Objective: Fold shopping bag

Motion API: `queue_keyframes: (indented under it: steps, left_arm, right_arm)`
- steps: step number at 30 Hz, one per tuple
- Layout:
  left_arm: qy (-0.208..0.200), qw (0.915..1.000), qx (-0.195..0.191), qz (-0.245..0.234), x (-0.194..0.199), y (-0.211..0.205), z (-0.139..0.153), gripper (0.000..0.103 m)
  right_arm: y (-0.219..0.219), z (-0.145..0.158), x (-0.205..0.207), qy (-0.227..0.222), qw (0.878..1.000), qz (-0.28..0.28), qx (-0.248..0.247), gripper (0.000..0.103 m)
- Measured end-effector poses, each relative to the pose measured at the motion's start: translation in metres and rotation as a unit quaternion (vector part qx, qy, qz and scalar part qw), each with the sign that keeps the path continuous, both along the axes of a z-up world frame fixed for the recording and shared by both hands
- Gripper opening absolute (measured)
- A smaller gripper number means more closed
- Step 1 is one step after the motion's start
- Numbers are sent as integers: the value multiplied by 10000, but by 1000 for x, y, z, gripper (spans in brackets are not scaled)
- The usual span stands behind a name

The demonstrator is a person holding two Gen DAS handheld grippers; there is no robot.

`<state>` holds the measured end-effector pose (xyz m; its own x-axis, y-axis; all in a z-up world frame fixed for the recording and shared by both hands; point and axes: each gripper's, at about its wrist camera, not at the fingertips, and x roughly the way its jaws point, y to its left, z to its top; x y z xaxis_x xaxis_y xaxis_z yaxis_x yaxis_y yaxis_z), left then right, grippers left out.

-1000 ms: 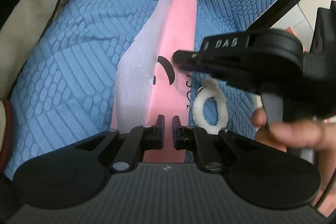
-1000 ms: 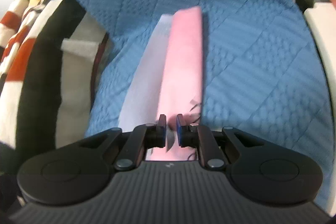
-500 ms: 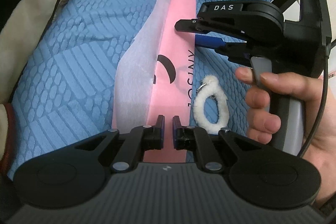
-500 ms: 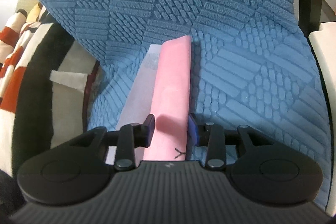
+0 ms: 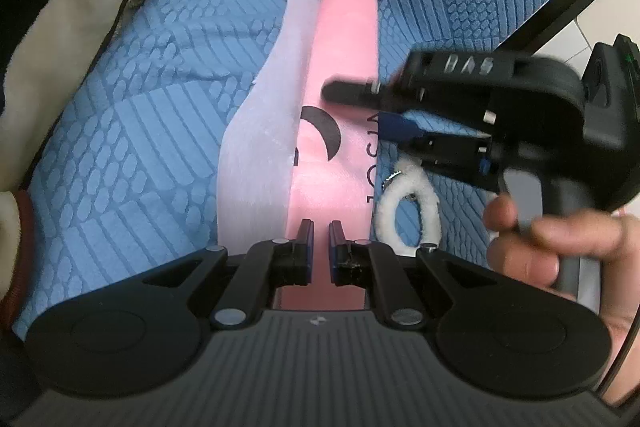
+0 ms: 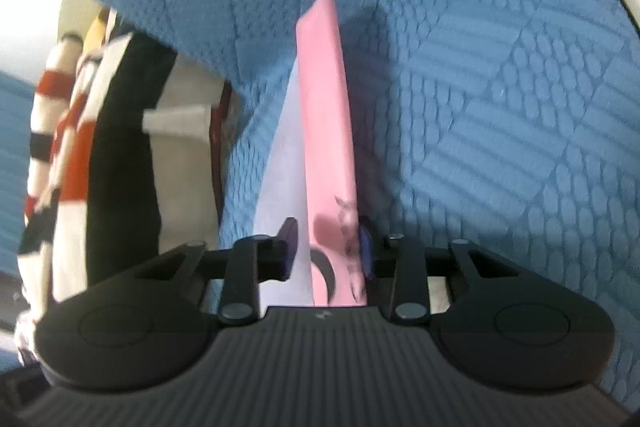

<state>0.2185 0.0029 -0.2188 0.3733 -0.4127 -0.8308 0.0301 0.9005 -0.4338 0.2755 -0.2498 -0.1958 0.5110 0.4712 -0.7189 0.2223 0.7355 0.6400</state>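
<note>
The pink shopping bag (image 5: 344,75), folded into a long strip, lies on the blue quilted surface (image 5: 132,131), its white lining (image 5: 260,147) showing along its left edge. The left gripper (image 5: 319,239) sits nearly pressed together over the bag's near end. The right gripper (image 6: 328,247) has just been closing, with the bag's right edge between its jaws. Bare quilting lies on both sides of the bag. A white fluffy loop (image 5: 408,207) lies just right of it; a cream cloth (image 5: 80,7) lies far left.

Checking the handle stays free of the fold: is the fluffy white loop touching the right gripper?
Cannot tell. In the left wrist view the right gripper passes just above the white loop, but motion blur hides whether its lower finger brushes the loop's top.
</note>
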Motion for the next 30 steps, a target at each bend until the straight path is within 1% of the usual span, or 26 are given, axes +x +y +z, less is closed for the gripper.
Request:
queue_keyframes:
  steps: [2, 4, 8, 14, 17, 19, 23, 30]
  left_arm:
    - [-26, 10000, 12, 33, 0, 0, 1, 12]
    - [-85, 9999, 59, 69, 0, 0, 2, 12]
    - [-127, 9998, 60, 117, 0, 2, 4, 12]
    - [-206, 9998, 21, 53, -2, 1, 8, 15]
    - [-264, 9996, 51, 26, -3, 0, 11, 25]
    - [-310, 9994, 148, -9, -5, 1, 12, 38]
    - [-237, 9997, -4, -2, -8, 5, 10, 38]
    - [-410, 9989, -95, -209, -11, -4, 16, 39]
  right_arm:
    - [1, 0, -2, -50, 10000, 22, -50, 11]
    - [0, 2, -4, -126, 9999, 43, -28, 9]
    - [-2, 5, -6, -214, 9996, 105, -158, 8]
    - [-3, 7, -7, -275, 9993, 149, -225, 8]
    - [-2, 8, -7, -256, 9993, 120, -226, 8]
    - [-3, 6, -7, -204, 9994, 116, -238, 8]
    - [-9, 2, -9, -51, 9999, 21, -129, 8]
    - [-6, 4, -8, 34, 9997, 144, -209, 8]
